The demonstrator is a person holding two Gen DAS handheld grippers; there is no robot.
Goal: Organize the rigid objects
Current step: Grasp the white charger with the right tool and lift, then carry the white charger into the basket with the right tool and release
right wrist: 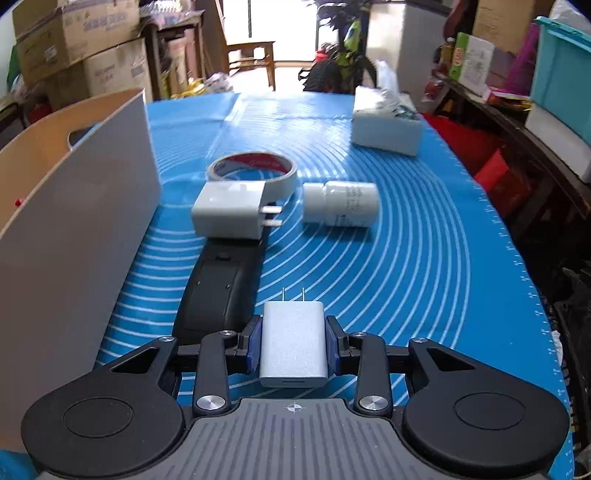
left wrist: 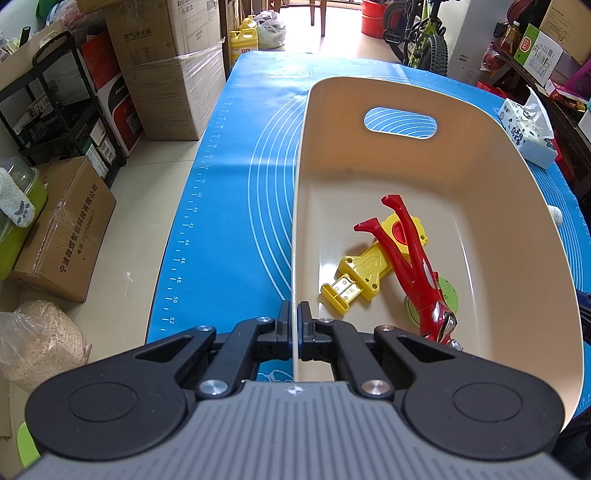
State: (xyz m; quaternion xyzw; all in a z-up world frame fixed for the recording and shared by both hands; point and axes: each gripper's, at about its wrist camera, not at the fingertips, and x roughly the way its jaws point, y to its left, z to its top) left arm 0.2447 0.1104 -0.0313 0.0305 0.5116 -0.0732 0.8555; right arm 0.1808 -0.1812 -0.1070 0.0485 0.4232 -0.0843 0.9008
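Note:
My left gripper (left wrist: 294, 314) is shut on the left wall of a beige bin (left wrist: 369, 85), with one finger on each side of the thin rim. In the bin lie a red toy figure (left wrist: 413, 258), a yellow toy part (left wrist: 369, 269) and a green disc (left wrist: 448, 295) under the figure. In the right wrist view my right gripper (right wrist: 294, 332) is shut on a small silver-white charger (right wrist: 293, 350), prongs pointing away, with the blue pads against its sides. Beyond it on the blue mat (right wrist: 406, 277) lie a black remote (right wrist: 218, 288), a larger white charger (right wrist: 229, 214), a tape roll (right wrist: 251, 170) and a white bottle (right wrist: 340, 203) on its side.
The bin's grey outer wall (right wrist: 92, 206) stands left of the right gripper. A tissue pack (right wrist: 388, 125) sits at the mat's far right. Cardboard boxes (left wrist: 166, 66), a black rack (left wrist: 55, 110) and a bicycle (left wrist: 424, 33) crowd the floor around the table.

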